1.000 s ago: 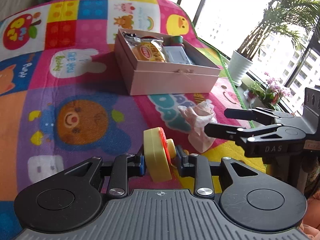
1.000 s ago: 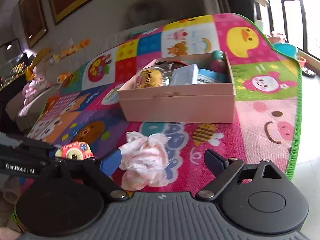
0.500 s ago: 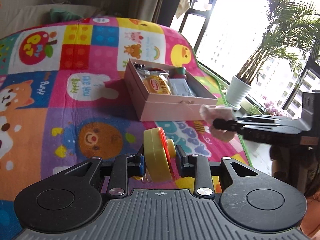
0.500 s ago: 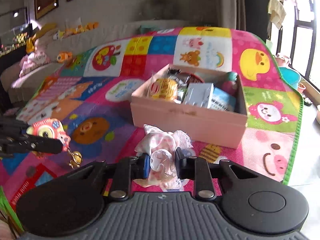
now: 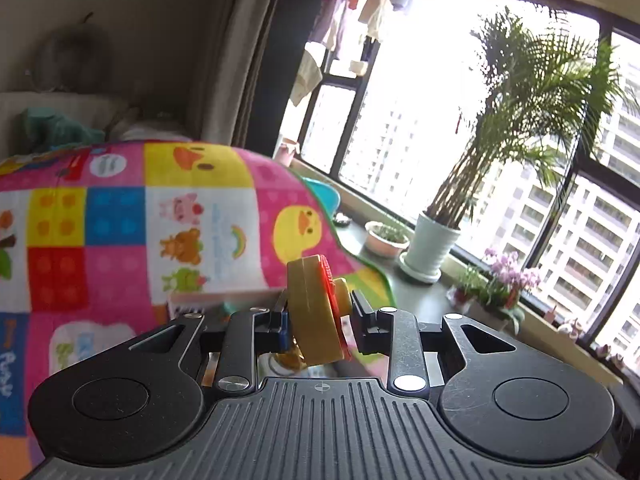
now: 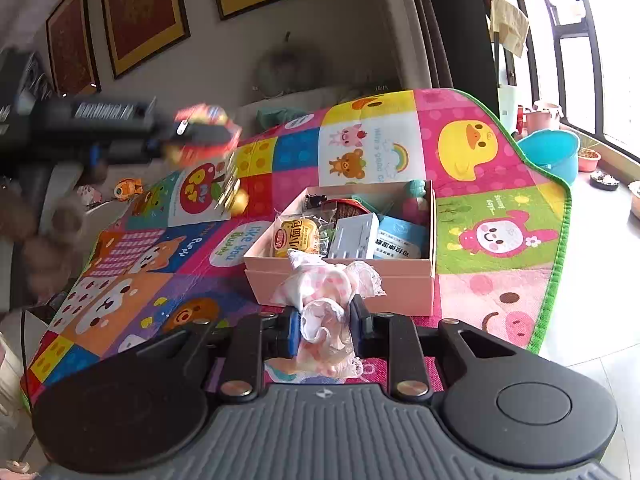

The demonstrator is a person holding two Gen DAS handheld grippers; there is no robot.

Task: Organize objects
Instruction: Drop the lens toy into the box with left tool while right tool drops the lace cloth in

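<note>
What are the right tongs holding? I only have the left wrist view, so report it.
Observer: The right tongs are shut on a frilly pink-and-white cloth.
Operator: Tell me where the pink box is.
Observer: The pink box sits open on the play mat, just beyond the cloth.
Operator: List its contents.
Observer: A yellow bread packet, a grey carton and a blue packet, among other things.
</note>
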